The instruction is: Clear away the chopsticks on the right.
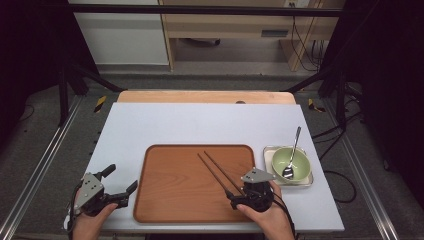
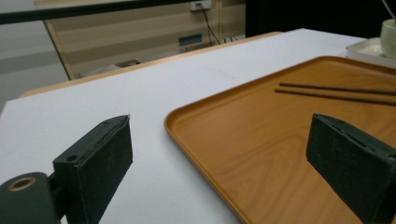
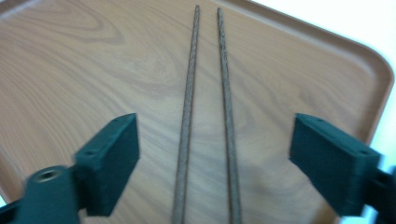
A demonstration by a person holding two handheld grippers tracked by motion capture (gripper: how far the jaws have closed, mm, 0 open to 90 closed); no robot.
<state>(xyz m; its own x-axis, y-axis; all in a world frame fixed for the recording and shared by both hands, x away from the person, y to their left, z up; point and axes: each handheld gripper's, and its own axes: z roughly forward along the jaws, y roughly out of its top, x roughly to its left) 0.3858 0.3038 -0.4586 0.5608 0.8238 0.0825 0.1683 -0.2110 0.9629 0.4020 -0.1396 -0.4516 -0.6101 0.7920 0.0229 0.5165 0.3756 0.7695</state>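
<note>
A pair of dark chopsticks (image 1: 217,172) (image 3: 205,116) lies side by side on the wooden tray (image 1: 170,190), running from its middle toward the near right. My right gripper (image 1: 232,197) (image 3: 215,154) sits at their near ends, open wide. Both sticks lie loose between the jaws, which stand clear of them on either side. My left gripper (image 1: 120,179) (image 2: 219,154) is open at the tray's near left corner. One of its jaws is over the white mat and the other over the tray (image 2: 243,135), with nothing held.
A green bowl (image 1: 291,162) (image 2: 388,35) with a metal spoon (image 1: 294,150) in it stands on a small metal dish (image 1: 270,151) to the right of the tray. A white mat (image 1: 200,125) covers the table, whose wooden far edge (image 1: 205,96) shows behind.
</note>
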